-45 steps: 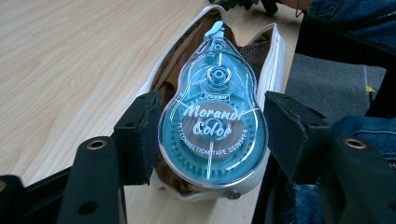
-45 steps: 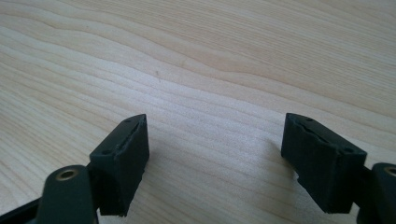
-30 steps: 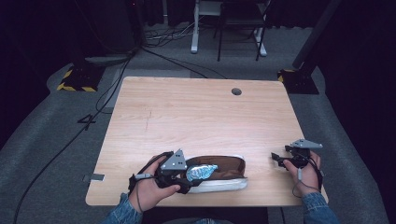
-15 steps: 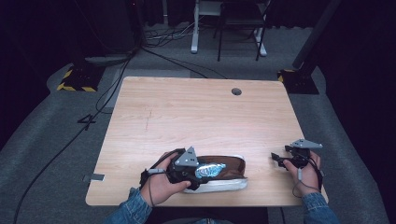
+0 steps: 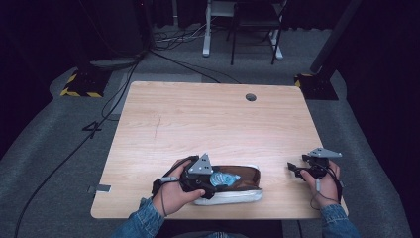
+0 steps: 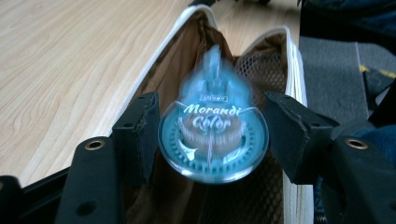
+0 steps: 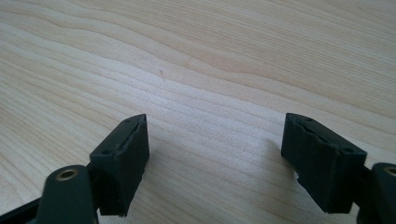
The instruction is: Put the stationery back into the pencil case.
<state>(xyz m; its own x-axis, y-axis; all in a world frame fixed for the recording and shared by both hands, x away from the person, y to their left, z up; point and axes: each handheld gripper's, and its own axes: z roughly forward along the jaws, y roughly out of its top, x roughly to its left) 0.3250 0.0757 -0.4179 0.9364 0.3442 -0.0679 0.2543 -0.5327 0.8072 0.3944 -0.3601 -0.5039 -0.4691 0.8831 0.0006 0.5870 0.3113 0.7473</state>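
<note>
The left claw, jaws just easing apart around the blue tape dispenser, aims its long axis at twelve o'clock into the open pouch (right claw spread, idle).

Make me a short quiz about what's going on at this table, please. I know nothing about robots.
1. What sits between the jaws of the left gripper?
A. a blue tape dispenser
B. a red pen
C. a door key
2. True or false: the right gripper is clamped on a pencil.
3. Fill in: the brown pouch on the table lies ___ (open or zipped).

Key
1. A. The left gripper's jaws have just been opening, and the dispenser is between them, over the pouch.
2. False. Its jaws stand apart over bare wood.
3. Open. Its mesh lining shows in the left gripper view.
</note>
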